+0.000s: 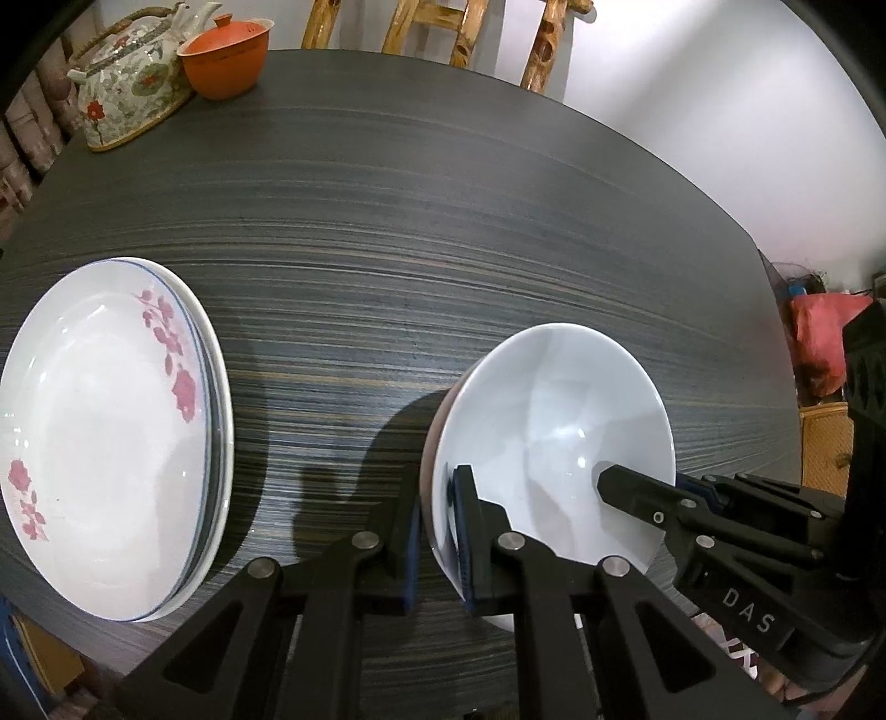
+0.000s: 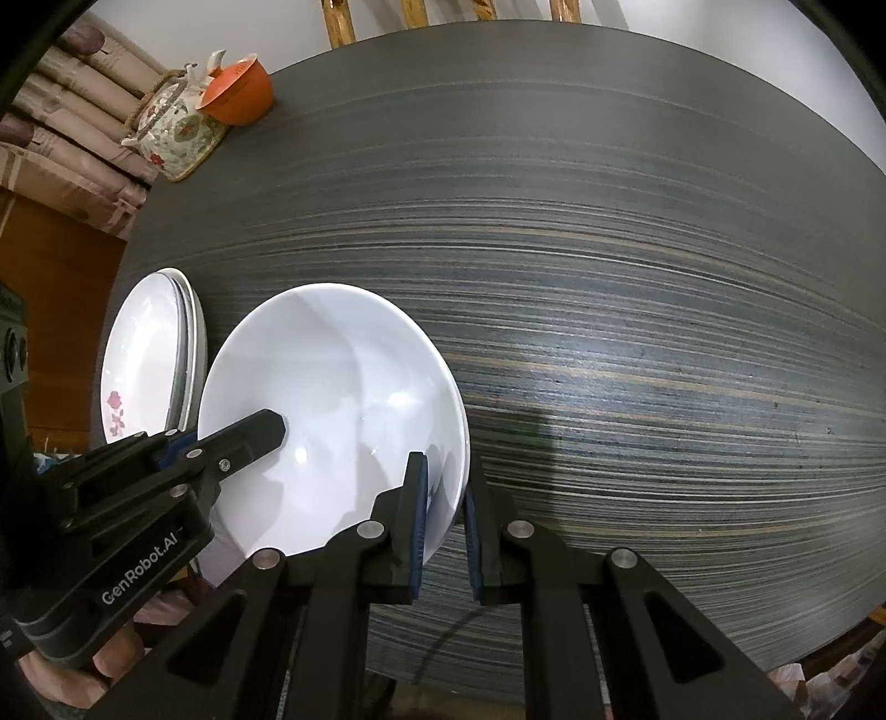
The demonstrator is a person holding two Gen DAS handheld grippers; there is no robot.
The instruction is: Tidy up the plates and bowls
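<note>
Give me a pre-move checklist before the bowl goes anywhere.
1. Left gripper pinching the white bowl rim: ok.
2. Right gripper pinching the opposite rim: ok.
3. Bowl level: not ok, it looks tilted.
4. Bowl clear of the table: cannot tell.
5. Plate stack apart from the bowl: ok.
6. Teapot and orange lidded cup far from the bowl: ok.

A dark striped wooden table [image 1: 443,221] is seen, bearing stacked white floral plates [image 1: 105,432], a floral ceramic teapot [image 1: 127,94] and an orange lidded cup [image 1: 227,52].
</note>
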